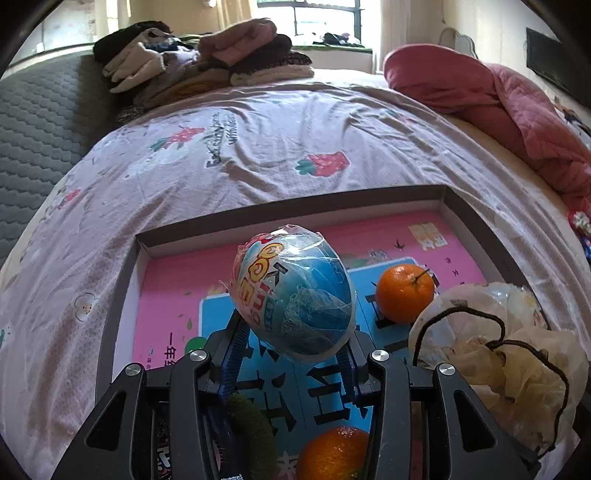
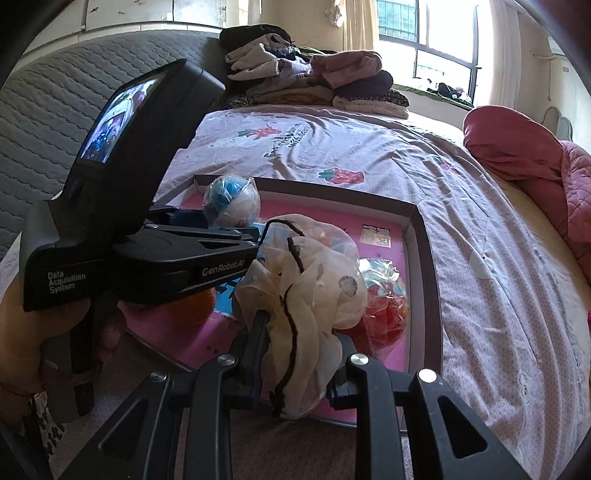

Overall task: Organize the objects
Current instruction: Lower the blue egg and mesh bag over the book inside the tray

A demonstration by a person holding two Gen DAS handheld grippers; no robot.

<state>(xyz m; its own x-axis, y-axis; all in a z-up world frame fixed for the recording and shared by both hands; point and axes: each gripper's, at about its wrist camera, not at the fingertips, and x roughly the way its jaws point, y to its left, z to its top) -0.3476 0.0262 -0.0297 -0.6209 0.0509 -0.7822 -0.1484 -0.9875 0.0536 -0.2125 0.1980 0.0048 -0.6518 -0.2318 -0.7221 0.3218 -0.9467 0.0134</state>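
Bedroom light comes through the window (image 1: 310,18) at the top of the frame. Below it a big bed (image 1: 258,155) with a pink sheet fills most of both views. A clothes pile (image 1: 199,59) sits at the upper left, and a red blanket (image 1: 480,96) lies at the upper right.

Next in size is the box (image 1: 295,201), a flat open tray in the lower middle of the frame. Its floor is pink and blue with big letters.

The left gripper (image 1: 293,332) is at the bottom middle of its view. Its tongs are closed on a shiny egg (image 1: 293,291), which hangs over the box and is not set down yet.

The right gripper (image 2: 299,339) is at the bottom middle of its view. Its tongs are closed on a cream scrunchie (image 2: 306,306), also over the box.

Some small things already lie in the box: an orange (image 1: 404,291) at the right, a second orange (image 1: 332,454) at the bottom, and a red candy bag (image 2: 384,314) at the right in the right view. A green fuzzy thing (image 1: 255,432) shows at the bottom of the left view, but it is hard to tell what it is.

So the job looks partly done. The egg and the scrunchie still need to be put down in the box.
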